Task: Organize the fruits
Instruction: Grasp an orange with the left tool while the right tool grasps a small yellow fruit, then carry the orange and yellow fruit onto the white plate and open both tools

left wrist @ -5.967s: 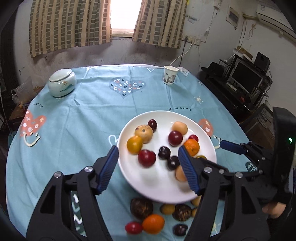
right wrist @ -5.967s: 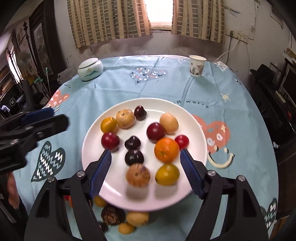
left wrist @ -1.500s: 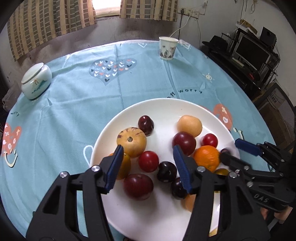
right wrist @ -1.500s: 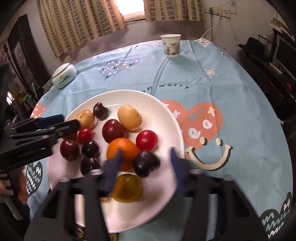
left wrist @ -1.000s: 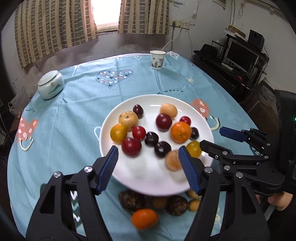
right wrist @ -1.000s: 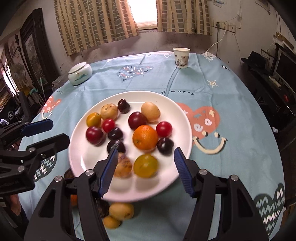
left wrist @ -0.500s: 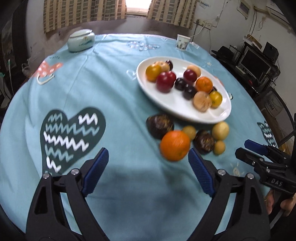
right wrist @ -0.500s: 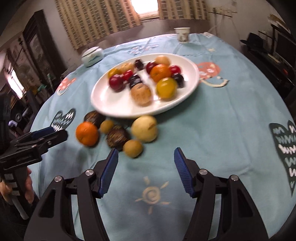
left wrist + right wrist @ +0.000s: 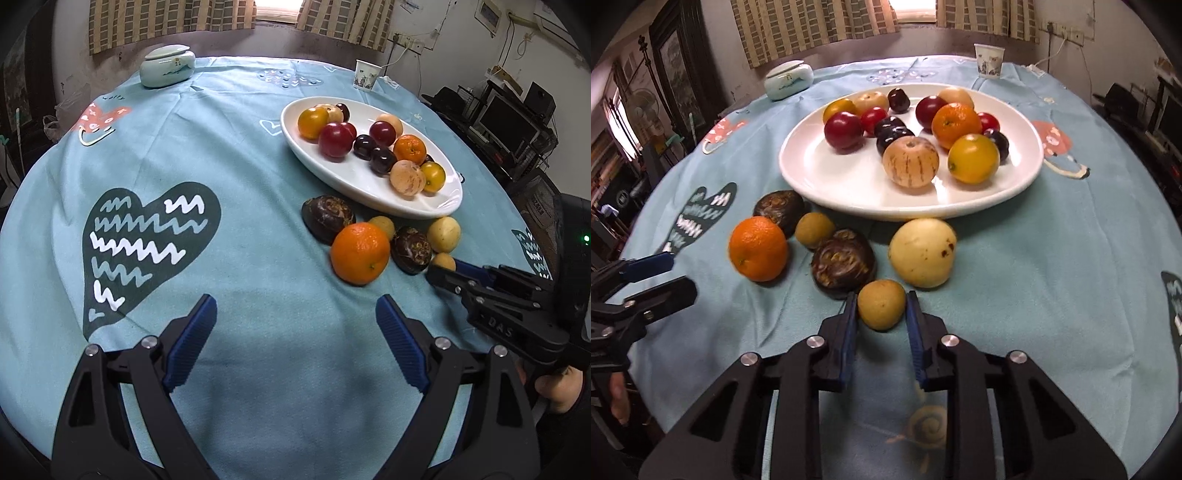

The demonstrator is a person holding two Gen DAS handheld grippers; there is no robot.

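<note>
A white plate (image 9: pixel 831 166) on the blue cloth holds several plums, oranges and other fruits. In front of it lie loose fruits: an orange (image 9: pixel 758 248), two dark brown fruits (image 9: pixel 844 263), a pale yellow pear (image 9: pixel 922 251) and a small tan fruit (image 9: pixel 814 229). My right gripper (image 9: pixel 881 295) is shut on another small tan fruit (image 9: pixel 881 310), which rests on the cloth. My left gripper (image 9: pixel 293 306) stands open over bare cloth, short of the orange (image 9: pixel 360 253), with nothing between its fingers. The left wrist view also shows the plate (image 9: pixel 351 177) and the right gripper (image 9: pixel 443 275).
A lidded ceramic jar (image 9: pixel 168 65) and a paper cup (image 9: pixel 366 75) stand at the far side of the round table. A desk with a monitor (image 9: pixel 506 122) is off to the right. A dark heart pattern (image 9: pixel 147 236) marks the cloth at left.
Both grippers drew back from above the plate and sank toward the loose fruits in front of it. The right jaws shut on the small tan fruit. The left jaws widened.
</note>
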